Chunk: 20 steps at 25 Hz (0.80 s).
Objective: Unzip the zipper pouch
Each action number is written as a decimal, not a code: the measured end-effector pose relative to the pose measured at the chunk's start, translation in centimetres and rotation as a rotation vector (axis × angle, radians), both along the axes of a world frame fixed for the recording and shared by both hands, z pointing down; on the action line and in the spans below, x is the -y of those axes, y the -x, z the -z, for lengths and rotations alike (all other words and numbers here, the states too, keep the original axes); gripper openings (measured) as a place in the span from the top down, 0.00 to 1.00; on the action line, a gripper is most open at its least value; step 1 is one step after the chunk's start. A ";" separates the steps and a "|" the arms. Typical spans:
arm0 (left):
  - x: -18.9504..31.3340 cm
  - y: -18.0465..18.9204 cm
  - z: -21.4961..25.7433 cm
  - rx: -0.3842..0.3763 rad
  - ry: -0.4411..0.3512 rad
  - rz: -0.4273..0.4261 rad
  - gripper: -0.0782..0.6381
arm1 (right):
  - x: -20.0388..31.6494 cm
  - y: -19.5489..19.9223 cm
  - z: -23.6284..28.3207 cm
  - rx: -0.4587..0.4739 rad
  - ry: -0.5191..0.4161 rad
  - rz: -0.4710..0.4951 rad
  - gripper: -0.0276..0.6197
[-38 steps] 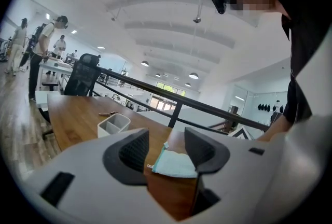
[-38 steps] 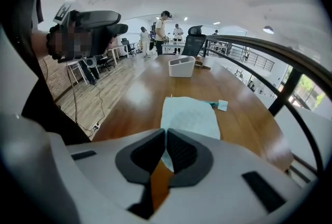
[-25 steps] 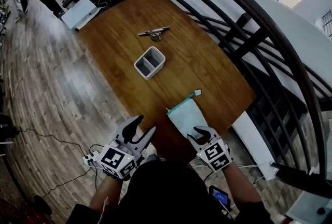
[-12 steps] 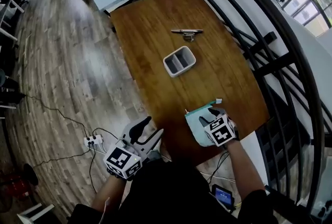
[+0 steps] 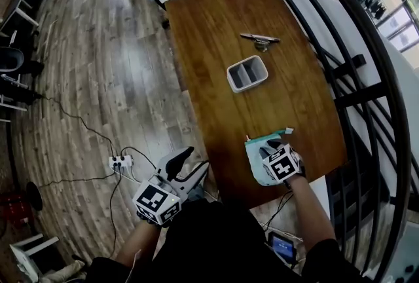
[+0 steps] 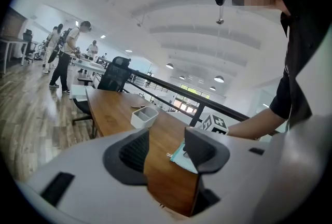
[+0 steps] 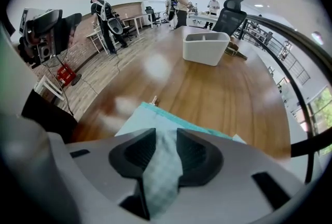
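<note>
Right hand-held gripper point(image 7: 165, 136), its jaws just now closing in, works at the counter's point(image 5: 216, 46) near edge and pinches fabric of the zipper pouch point(image 5: 256, 162) lying there. Hold that anchor firm. Bring the open, empty left hand-held gripper point(image 6: 166, 146) to the zipper pull point(image 7: 153, 99).

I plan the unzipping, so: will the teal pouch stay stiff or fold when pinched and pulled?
Probably floppy: the pouch bunches up between the jaws of the right hand-held gripper, which have just been closing on it. It looks thin and flat, so it is likely light and apt to slide on the smooth table if pulled.
</note>
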State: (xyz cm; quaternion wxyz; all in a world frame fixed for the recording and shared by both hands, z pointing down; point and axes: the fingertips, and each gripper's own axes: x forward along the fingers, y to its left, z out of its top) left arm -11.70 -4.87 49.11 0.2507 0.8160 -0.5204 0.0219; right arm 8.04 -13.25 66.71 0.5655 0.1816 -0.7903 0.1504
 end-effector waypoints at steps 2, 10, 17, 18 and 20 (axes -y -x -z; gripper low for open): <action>0.0 -0.3 0.0 -0.002 0.001 -0.007 0.58 | -0.4 0.0 -0.1 0.009 0.005 -0.009 0.84; 1.0 -1.8 0.2 -0.016 0.000 -0.058 0.58 | -0.3 -0.4 2.6 0.125 -0.059 -0.098 0.96; 2.6 -4.7 -0.4 -0.110 0.032 -0.171 0.58 | -0.7 0.2 9.1 0.327 -0.169 -0.204 0.96; 2.8 -5.4 -0.5 -0.121 0.036 -0.193 0.58 | -0.8 0.1 10.2 0.364 -0.185 -0.215 0.96; 3.4 -6.7 -0.9 -0.147 0.048 -0.239 0.58 | -0.9 0.0 12.3 0.435 -0.221 -0.237 0.96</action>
